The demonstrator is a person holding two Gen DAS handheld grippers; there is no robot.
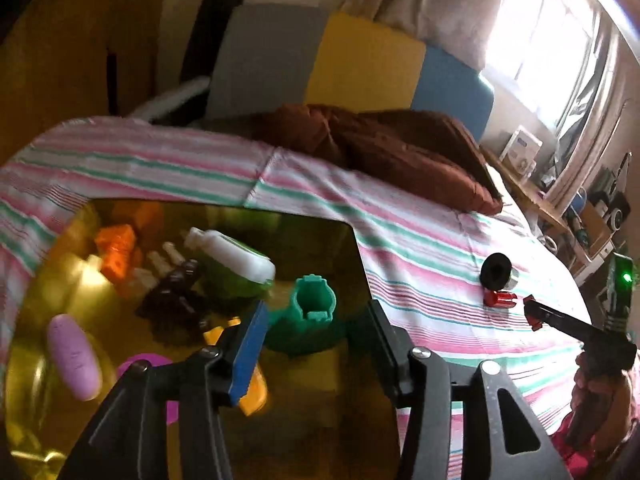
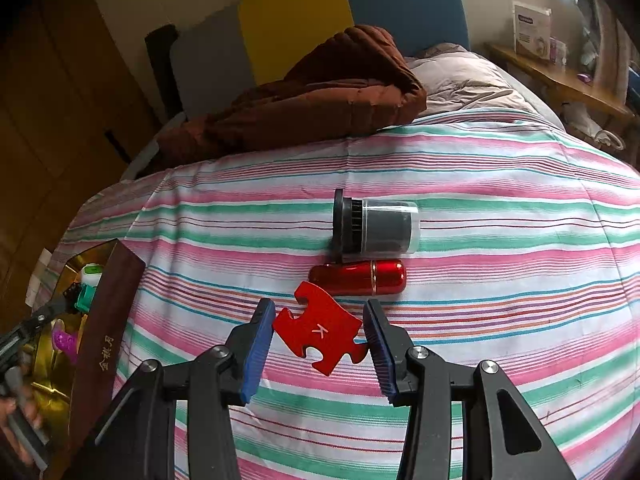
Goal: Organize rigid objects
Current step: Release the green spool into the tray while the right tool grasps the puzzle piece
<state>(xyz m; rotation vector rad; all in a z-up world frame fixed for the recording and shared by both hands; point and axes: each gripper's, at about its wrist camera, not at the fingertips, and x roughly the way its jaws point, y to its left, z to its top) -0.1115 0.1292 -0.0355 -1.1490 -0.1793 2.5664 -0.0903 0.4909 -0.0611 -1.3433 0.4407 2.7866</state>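
A gold-lined box (image 1: 360, 248) sits on the striped bed and holds several items. My left gripper (image 1: 316, 328) is open above it, with a green cylindrical piece (image 1: 314, 304) lying in the box between its fingers. My right gripper (image 2: 320, 336) has its pads against a red puzzle piece marked K (image 2: 320, 330), held just above the sheet. Beyond it lie a red capsule (image 2: 358, 277) and a black filter with a clear cap (image 2: 376, 226). They also show in the left wrist view, the capsule (image 1: 500, 299) and the filter (image 1: 496, 270).
In the box are an orange block (image 1: 116, 252), a white-and-green bottle (image 1: 236, 264), a dark brown piece (image 1: 176, 296) and a pink oval (image 1: 74, 356). A brown quilt (image 2: 304, 100) lies at the bed's far side. The box's dark wall (image 2: 104, 320) stands left of my right gripper.
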